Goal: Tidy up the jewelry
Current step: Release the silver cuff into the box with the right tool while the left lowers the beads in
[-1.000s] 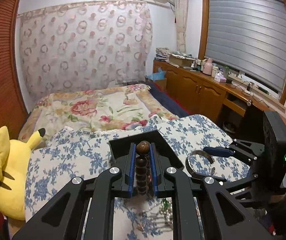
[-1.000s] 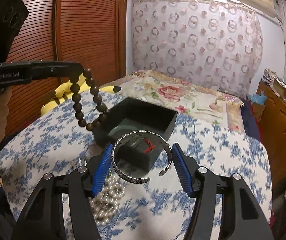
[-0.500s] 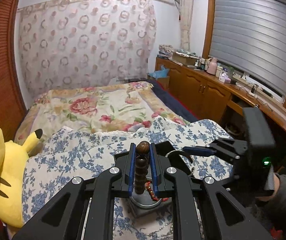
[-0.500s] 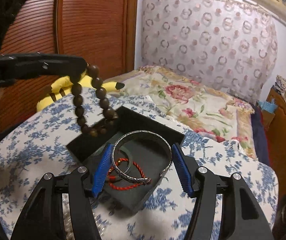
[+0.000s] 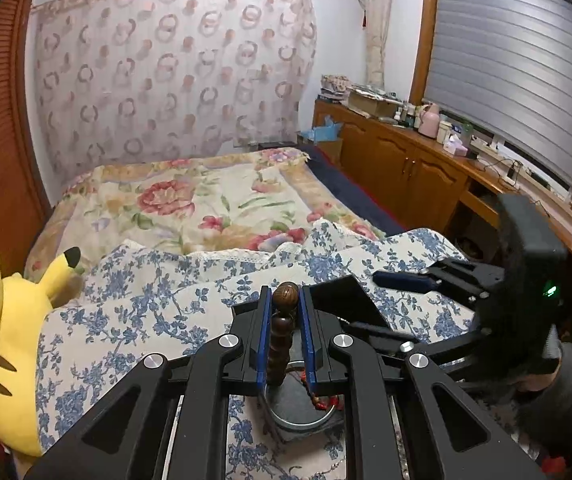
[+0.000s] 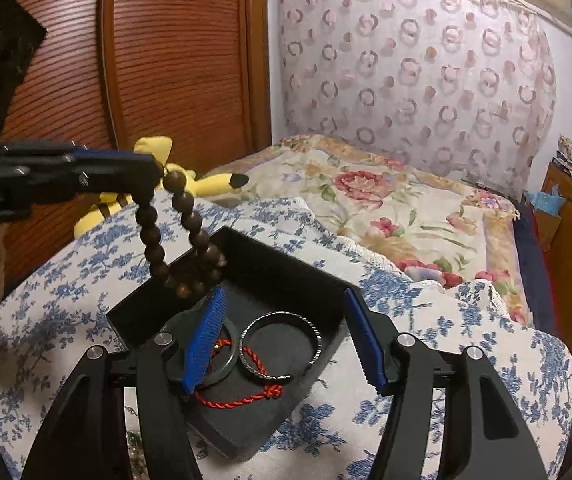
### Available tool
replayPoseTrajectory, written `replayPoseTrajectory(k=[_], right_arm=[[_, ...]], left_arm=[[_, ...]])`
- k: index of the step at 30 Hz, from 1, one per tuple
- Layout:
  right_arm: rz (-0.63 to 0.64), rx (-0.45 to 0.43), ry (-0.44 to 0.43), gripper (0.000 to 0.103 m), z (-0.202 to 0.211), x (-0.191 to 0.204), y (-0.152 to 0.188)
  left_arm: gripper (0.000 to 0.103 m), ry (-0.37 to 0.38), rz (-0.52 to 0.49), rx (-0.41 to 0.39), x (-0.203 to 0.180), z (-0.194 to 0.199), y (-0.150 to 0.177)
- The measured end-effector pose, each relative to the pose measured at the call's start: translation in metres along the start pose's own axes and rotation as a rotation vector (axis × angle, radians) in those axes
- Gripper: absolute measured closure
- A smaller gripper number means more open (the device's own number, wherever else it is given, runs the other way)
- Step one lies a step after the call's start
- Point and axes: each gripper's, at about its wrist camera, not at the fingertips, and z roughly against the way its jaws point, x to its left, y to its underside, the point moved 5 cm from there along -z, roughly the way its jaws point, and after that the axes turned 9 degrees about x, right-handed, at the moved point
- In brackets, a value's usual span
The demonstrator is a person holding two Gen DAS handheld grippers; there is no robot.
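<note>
Brown wooden beads, round and glossy, form one bead bracelet [image 6: 182,236]; it hangs as a loop from the left claw [image 5: 284,300], whose blue pads are pinched tight on the top bead. The loop's lowest beads dangle just above the back left corner of the black box [image 6: 286,272].

One black box, square, matte, shallow-walled, sits on the bed's blue-flowered cloth [image 6: 466,344]. Inside it, counted:
- one silver cuff bangle [image 6: 314,332], open-ended, with an engraved band, lying flat near the box's centre;
- one red cord bracelet [image 6: 246,398], twisted and knotted, near the front of the box, partly under the bangle;
- one dark ring-shaped bangle [image 6: 226,368], smooth, left of the silver one, partly hidden behind a pad.

Right claw [image 6: 286,340]: spread wide, nothing between its ribbed blue pads; it hovers over the box with the silver bangle between and below them.

One yellow plush toy [image 5: 6,344], black-tipped ears, lies beyond the box's left side at the bed edge.
</note>
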Motion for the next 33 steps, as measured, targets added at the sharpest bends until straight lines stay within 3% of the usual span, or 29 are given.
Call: replayPoseTrajectory(k=[7,15,19,21,23,33], right_arm=[[-0.05,-0.019,0.049,0.04,0.008,-0.025,0.002],[-0.067,-0.012,0.061,0.04,0.007,-0.033,0.006],[-0.058,-0.001,0.062,0.04,0.002,-0.032,0.007],[-0.049,0.003,0.066,0.04,0.001,-0.029,0.008],[-0.045,0.004,0.07,0.04,0.001,-0.026,0.009],[-0.031,-0.011,0.076,0.04,0.012,-0.017,0.005]], left_arm=[[0.091,0.005,-0.013,0.024,-0.006,-0.015,-0.004],[0.091,0.065,-0.036,0.029,-0.021,-0.019,-0.013],[0.09,0.032,-0.043,0.046,-0.018,-0.027,-0.008],[0.086,-0.006,-0.033,0.063,-0.012,-0.034,-0.005],[0.072,-0.021,-0.024,0.071,-0.007,-0.037,-0.001],[0.069,-0.052,-0.014,0.064,0.001,-0.026,0.016]])
